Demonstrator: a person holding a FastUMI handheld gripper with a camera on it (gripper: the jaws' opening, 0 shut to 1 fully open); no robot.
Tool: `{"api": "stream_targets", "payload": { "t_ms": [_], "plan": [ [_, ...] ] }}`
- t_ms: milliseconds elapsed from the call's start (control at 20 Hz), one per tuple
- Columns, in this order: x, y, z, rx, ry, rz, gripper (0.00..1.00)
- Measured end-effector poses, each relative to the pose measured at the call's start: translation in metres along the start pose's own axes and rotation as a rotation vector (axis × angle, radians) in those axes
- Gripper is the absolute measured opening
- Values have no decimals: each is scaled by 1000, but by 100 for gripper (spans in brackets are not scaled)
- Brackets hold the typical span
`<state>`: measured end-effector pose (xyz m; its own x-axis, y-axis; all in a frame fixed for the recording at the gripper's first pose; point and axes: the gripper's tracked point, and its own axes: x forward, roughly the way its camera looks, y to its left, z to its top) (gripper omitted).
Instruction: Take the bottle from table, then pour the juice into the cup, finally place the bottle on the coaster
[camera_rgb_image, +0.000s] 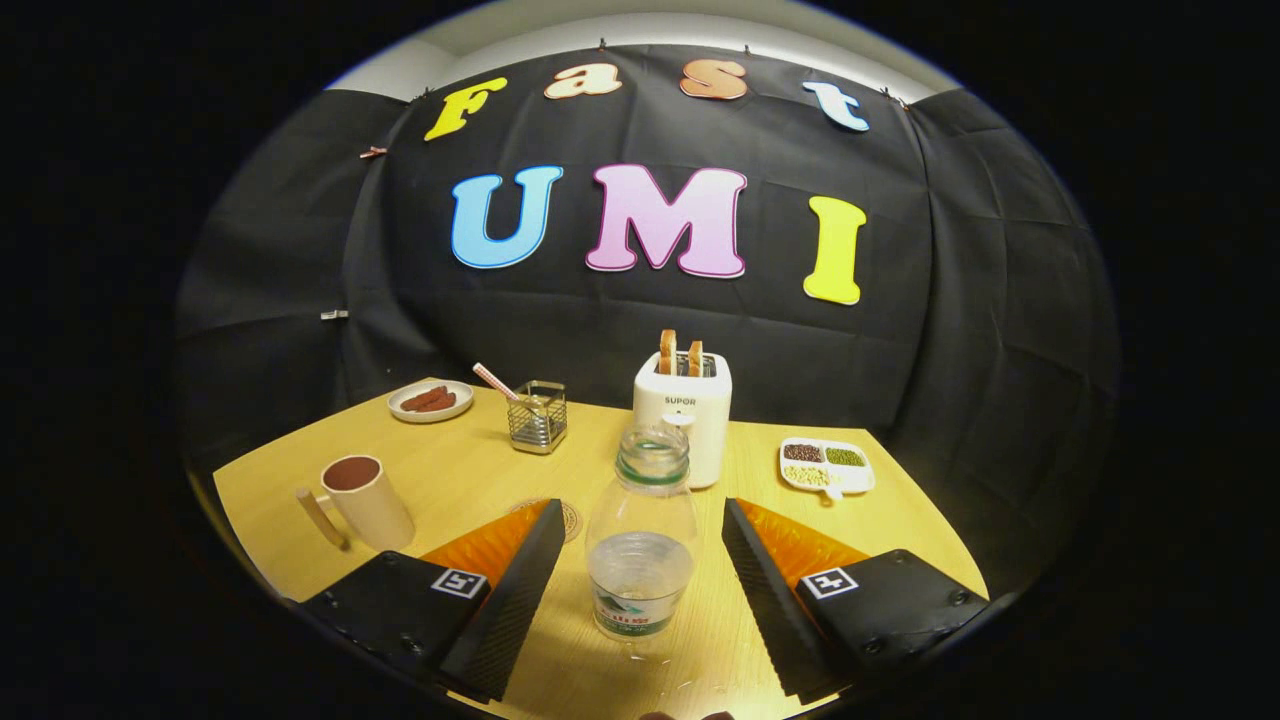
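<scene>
A clear plastic bottle (641, 540) with no cap stands upright on the yellow wooden table (470, 480), partly filled with clear liquid. A beige mug with a wooden handle (365, 500) stands well to its left. A round patterned coaster (568, 520) lies flat between them, partly hidden.

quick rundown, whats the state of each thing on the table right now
bottle: upright, uncapped, partly filled, between the fingers, not gripped
tool: open
cup: upright, dark inside
coaster: bare, partly behind a finger
toaster: two slices sticking up
wire holder: upright, one straw leaning in it
round plate: holds brown pieces
divided dish: compartments filled
</scene>
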<state>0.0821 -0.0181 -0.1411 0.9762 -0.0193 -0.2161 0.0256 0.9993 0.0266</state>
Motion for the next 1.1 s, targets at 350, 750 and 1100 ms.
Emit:
{"api": "stream_targets", "payload": {
  "t_ms": [350, 750, 1100],
  "plan": [
    [14, 1, -29, 28, 45, 5, 98],
    [26, 0, -43, 31, 64, 12, 95],
    [29, 4, -45, 13, 59, 30, 80]
  ]
}}
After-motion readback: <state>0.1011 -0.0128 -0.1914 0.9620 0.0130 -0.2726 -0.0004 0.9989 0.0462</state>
